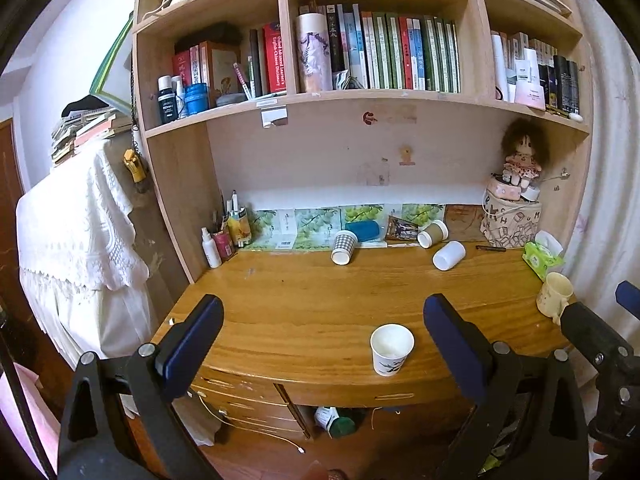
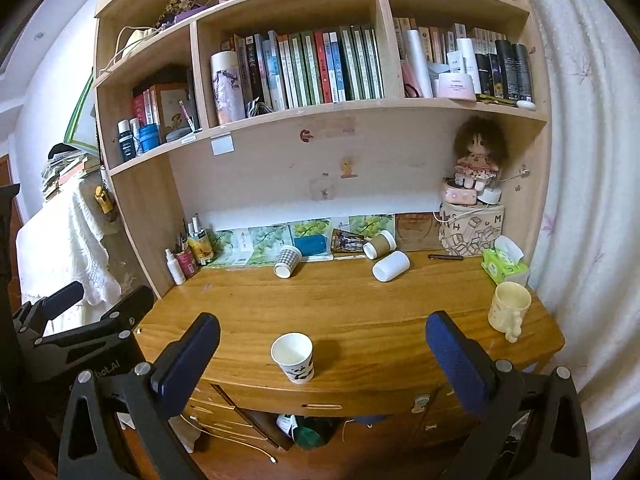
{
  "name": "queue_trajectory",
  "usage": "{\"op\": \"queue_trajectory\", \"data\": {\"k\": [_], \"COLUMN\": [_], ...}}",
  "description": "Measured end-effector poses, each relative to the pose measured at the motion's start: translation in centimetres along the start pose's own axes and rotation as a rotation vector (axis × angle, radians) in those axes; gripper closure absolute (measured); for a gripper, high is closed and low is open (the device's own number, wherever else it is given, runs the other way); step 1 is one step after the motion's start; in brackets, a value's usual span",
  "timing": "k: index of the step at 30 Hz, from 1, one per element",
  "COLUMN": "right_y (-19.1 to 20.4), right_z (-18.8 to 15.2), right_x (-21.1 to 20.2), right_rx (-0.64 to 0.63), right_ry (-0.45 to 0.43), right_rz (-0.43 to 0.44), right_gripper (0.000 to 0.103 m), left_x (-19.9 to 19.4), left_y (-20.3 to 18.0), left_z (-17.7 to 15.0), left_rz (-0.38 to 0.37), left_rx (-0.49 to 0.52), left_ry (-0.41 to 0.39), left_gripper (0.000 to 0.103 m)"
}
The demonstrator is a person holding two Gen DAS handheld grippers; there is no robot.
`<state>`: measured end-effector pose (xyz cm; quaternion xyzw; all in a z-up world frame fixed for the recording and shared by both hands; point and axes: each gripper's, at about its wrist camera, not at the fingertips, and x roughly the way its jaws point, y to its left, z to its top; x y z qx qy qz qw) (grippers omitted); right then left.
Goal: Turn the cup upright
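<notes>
A white paper cup (image 1: pixel 391 349) (image 2: pixel 293 356) stands upright near the desk's front edge. A cream mug (image 1: pixel 554 294) (image 2: pixel 509 309) stands upright at the right edge. At the back, several cups lie on their sides: a checked cup (image 1: pixel 344 246) (image 2: pixel 287 261), a blue cup (image 1: pixel 363 229) (image 2: pixel 313 245), a brown cup (image 1: pixel 432 233) (image 2: pixel 379 244) and a white cup (image 1: pixel 449 255) (image 2: pixel 391 265). My left gripper (image 1: pixel 322 334) is open and empty in front of the desk. My right gripper (image 2: pixel 322 340) is open and empty, also held back from the desk.
The wooden desk (image 1: pixel 304 300) (image 2: pixel 360 300) sits under a bookshelf full of books. A fabric basket (image 1: pixel 510 222) with a doll on top and a green tissue pack (image 1: pixel 542 258) stand at the back right. Bottles and pens (image 1: pixel 224 236) stand at the back left.
</notes>
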<state>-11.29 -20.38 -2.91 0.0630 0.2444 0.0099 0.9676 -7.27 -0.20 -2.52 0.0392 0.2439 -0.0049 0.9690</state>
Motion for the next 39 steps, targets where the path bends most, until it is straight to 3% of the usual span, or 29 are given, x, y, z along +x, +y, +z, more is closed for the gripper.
{"op": "queue_trajectory", "data": {"k": [39], "right_y": [-0.8], "right_z": [-0.2], "right_x": [1.2], "right_rx": [0.01], "right_ry": [0.058], "right_rz": [-0.007], "right_gripper": [0.0], "left_x": [1.1], "left_y": [-1.6], "left_z": [-0.3], "left_rz": [-0.045], "left_rx": [0.004], "left_ry": [0.046], "left_gripper": [0.002]}}
